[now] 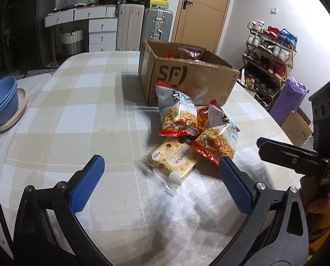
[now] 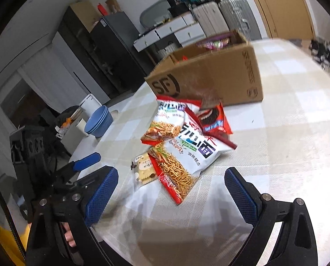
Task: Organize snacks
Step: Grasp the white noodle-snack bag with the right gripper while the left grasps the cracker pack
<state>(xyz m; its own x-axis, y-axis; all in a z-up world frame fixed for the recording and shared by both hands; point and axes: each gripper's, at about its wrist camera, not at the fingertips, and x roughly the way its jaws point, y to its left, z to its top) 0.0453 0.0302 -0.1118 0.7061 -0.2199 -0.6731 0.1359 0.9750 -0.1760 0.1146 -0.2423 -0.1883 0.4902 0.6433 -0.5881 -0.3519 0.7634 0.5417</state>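
From my left wrist camera I see the left gripper with its blue pads spread wide apart and nothing between them, hanging above the checked desk. Just beyond the pads, toward 12 o'clock, lies the cracker packet, flat on the cloth and untouched. Past it, at 1 o'clock, two noodle snack bags lean together in a small heap, the nearer one overlapping the cracker packet's far corner, with a red cookie packet wedged between them. The open cardboard box stands behind the heap at 12 o'clock, more wrappers showing inside. A stack of blue bowls sits at 9 o'clock near the desk edge. At 3 o'clock the right gripper reaches in, a hand under it. From my right wrist camera the right gripper also stands wide apart and empty, above the desk. The noodle snack bags lie straight ahead at 12 o'clock, the cracker packet at 11 o'clock beside the lower bag, the red cookie packet behind them, and the cardboard box further back. The blue bowls are at 10 o'clock, and one blue finger of the left gripper shows at 9 o'clock.
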